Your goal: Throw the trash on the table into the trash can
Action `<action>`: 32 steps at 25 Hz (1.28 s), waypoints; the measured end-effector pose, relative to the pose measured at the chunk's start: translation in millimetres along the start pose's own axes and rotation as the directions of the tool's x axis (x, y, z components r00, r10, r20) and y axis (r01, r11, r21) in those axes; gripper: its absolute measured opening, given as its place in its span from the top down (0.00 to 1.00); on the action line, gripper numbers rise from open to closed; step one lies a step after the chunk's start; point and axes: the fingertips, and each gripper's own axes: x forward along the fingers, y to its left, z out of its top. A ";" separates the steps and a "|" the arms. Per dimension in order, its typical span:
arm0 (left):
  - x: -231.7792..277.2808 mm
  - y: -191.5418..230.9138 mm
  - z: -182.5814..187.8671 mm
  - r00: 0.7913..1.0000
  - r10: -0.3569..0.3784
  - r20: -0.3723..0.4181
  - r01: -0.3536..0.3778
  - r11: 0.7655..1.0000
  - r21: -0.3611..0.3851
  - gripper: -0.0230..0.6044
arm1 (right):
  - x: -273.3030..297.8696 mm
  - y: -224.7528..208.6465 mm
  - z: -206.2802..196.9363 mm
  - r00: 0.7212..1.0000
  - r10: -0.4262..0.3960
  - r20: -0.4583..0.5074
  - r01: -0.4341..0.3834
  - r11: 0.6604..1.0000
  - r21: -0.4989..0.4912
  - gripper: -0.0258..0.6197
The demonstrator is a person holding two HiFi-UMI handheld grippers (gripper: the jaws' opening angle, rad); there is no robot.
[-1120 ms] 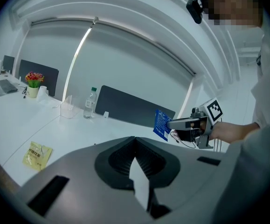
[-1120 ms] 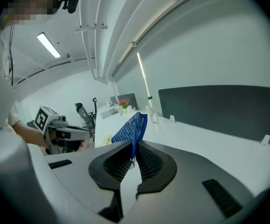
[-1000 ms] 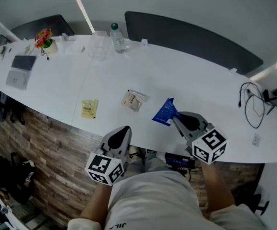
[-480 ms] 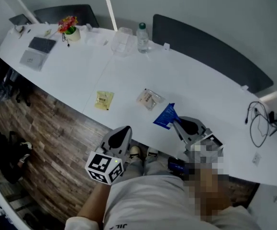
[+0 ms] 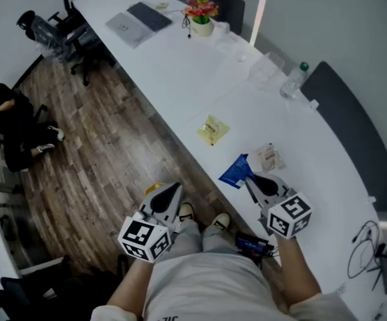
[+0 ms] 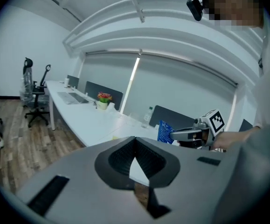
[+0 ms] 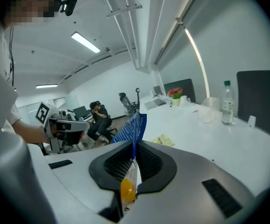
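The long white tabletop [image 5: 180, 72] ran away ahead of the right hand-held gripper [image 5: 248, 178], which was over its near edge. The left hand-held gripper [image 5: 177, 186] was off the tabletop, over the wooden floor [image 5: 99, 159].

Only the head view showed the floor's full spread. It also showed a seated person [image 5: 6, 129] far off to the left hand-held gripper's left, and office chairs [image 5: 63, 32] beyond the tabletop's far end. The right gripper view caught that person small in the distance, just past the left hand-held gripper.

A laptop [image 5: 138, 23], a flower pot [image 5: 202, 17] and a water bottle [image 5: 292, 82] stood well ahead of both hand-held grippers. The bottle was the nearest of these to the right one.

The right hand-held gripper was clenched on a blue wrapper [image 5: 235, 170], which it held upright between the jaws. Its own view showed the wrapper edge-on, with a pale lower part and an orange patch that neither other view revealed. The left gripper view showed the same wrapper from the side, flat and blue, sticking out past the right hand-held gripper's tip.

The left hand-held gripper's jaws met at their tips with nothing between them.

A clear packet [image 5: 267, 158] lay on the tabletop just ahead of the right hand-held gripper, plain only in the head view. A yellow packet [image 5: 212, 129] lay farther ahead, near the tabletop's edge.
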 end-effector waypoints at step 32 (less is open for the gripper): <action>-208.0 206.9 -21.0 0.911 0.392 0.131 -0.365 0.911 -0.193 0.96 | 217.0 203.1 23.4 0.904 0.369 -0.216 -0.406 0.900 -0.158 0.90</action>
